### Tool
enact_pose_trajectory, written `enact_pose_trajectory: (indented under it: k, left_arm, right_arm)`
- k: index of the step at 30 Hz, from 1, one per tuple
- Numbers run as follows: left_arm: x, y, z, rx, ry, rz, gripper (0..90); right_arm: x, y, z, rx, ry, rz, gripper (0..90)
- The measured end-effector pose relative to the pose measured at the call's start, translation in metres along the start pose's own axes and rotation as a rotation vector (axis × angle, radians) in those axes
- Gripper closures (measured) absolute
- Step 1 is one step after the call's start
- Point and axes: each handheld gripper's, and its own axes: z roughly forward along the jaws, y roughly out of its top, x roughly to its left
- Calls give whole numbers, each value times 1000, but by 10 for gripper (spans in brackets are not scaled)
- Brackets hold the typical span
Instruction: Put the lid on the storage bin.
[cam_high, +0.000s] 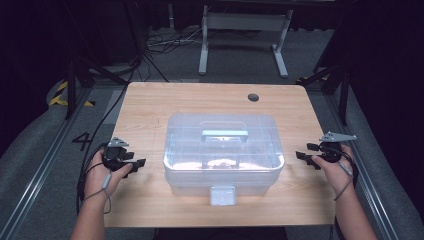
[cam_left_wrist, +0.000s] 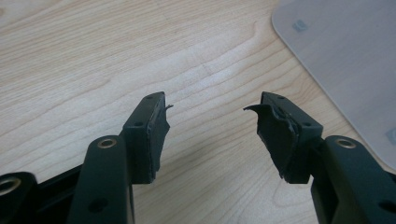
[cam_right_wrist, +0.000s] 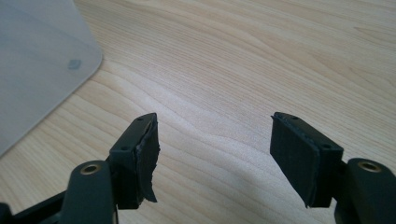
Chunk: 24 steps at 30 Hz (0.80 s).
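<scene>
While both hands wait at the sides, the clear plastic box (cam_high: 224, 152) sits in the middle of the wooden table (cam_high: 150, 100), a bit closer to the near edge. The left gripper (cam_high: 136, 165) hangs near the table's left edge, with its jaws spread wide and nothing between them. The right gripper (cam_high: 303, 157) hangs near the right edge, and its jaws are wide apart and hold nothing too. Each one points at the box but does not touch it. The box has a lid with a pale handle (cam_high: 224, 135) on top and a clasp (cam_high: 222, 195) on the front wall, facing the person. It looks stiff and smooth, so I think the sides will be slippery for the jaws. It seems light, since not much shows inside. The best spot to grab for a lift is probably the handle. To open it, the clasp likely has to flip up first.
</scene>
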Motion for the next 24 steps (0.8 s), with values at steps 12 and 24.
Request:
enact_pose_trajectory:
  k: [12,24]
  left_arm:
    - [-5,0,11,-42,-9,16,435]
    - [-7,0,10,-61,-13,23,424]
  right_arm:
    - [2,-10,17,-12,0,-10,291]
    - [9,-12,23,26,-66,-30,264]
